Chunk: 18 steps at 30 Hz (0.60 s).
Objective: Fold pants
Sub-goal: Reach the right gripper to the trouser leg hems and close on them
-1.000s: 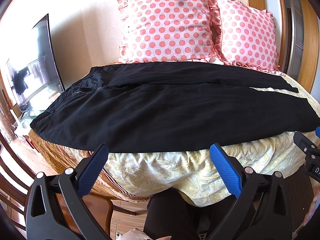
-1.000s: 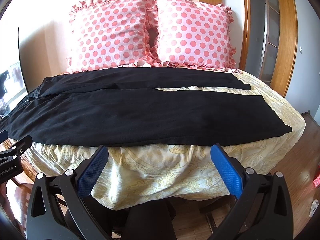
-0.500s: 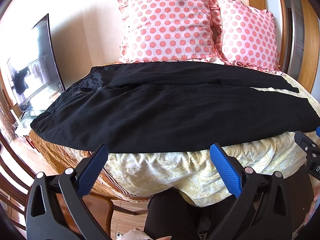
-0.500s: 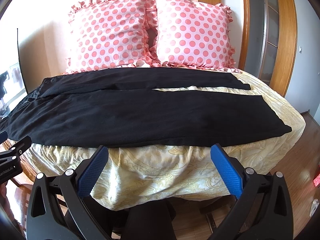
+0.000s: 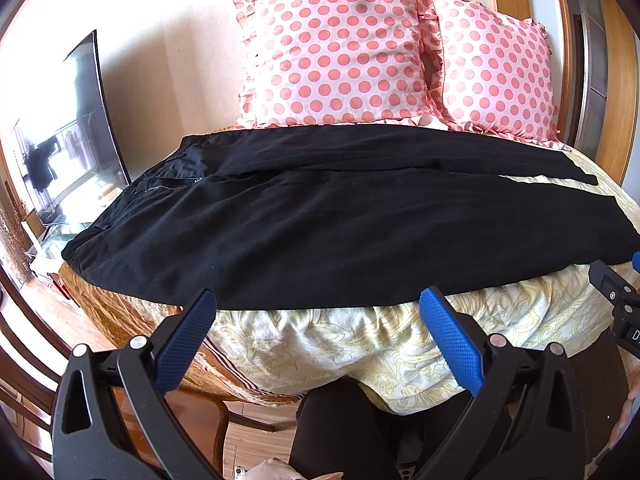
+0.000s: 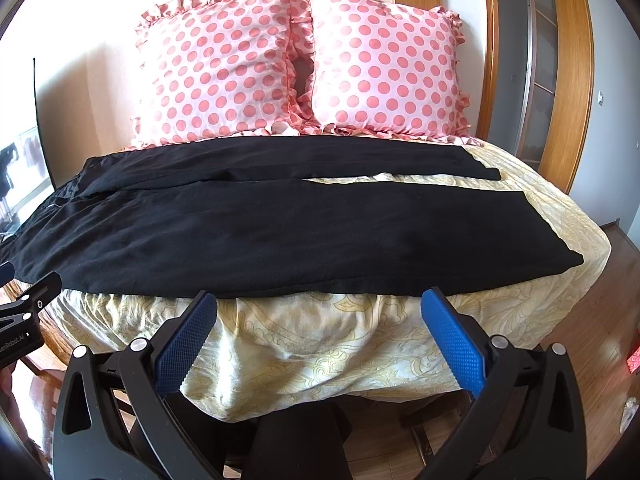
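Black matte pants lie flat, unfolded, across the yellow patterned bedsheet, both legs spread, below ruffled polka-dot pillows. Left gripper and right gripper spread wide, empty, ribbed blue pads.

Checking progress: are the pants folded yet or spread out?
Spread out: pants lie flat across the bed, both legs apart.

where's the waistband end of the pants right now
In both wrist views the pants' waistband lies at the bed's left side, nearest the TV.
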{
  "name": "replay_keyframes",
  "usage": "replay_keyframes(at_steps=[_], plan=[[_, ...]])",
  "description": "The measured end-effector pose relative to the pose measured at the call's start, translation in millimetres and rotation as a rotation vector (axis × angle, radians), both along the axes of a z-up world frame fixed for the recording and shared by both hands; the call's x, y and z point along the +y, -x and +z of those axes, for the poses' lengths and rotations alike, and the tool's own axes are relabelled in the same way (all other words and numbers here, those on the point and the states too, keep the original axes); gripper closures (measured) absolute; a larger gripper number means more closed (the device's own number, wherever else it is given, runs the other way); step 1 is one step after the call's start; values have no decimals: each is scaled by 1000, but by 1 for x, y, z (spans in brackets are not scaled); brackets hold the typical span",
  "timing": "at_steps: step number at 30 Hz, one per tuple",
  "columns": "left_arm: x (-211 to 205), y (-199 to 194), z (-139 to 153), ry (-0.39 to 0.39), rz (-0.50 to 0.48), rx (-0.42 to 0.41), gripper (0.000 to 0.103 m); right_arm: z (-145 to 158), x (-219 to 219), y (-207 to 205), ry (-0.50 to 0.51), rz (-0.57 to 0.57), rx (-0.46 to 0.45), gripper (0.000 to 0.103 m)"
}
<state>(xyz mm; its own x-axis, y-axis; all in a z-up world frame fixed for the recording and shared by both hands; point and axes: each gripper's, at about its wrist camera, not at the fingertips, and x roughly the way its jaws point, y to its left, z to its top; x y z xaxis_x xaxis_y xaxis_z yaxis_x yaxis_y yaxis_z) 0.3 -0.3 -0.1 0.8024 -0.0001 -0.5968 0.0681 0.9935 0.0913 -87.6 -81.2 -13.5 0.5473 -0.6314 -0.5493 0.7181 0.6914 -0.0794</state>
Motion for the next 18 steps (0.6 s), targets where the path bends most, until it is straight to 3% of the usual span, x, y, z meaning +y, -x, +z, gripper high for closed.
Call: replay_keyframes(at_steps=[6, 10, 14, 18], plan=[[0, 0, 0, 0, -1, -1, 2, 2, -1, 0, 2, 5, -6, 1], [3, -3, 18, -4, -13, -36, 2, 31, -12, 7, 69, 11, -68, 1], [28, -25, 45, 106, -23, -63, 2, 77, -54, 13, 103, -41, -111, 1], [55, -70, 56, 235, -23, 10, 2, 123, -132, -3, 42, -121, -79, 1]])
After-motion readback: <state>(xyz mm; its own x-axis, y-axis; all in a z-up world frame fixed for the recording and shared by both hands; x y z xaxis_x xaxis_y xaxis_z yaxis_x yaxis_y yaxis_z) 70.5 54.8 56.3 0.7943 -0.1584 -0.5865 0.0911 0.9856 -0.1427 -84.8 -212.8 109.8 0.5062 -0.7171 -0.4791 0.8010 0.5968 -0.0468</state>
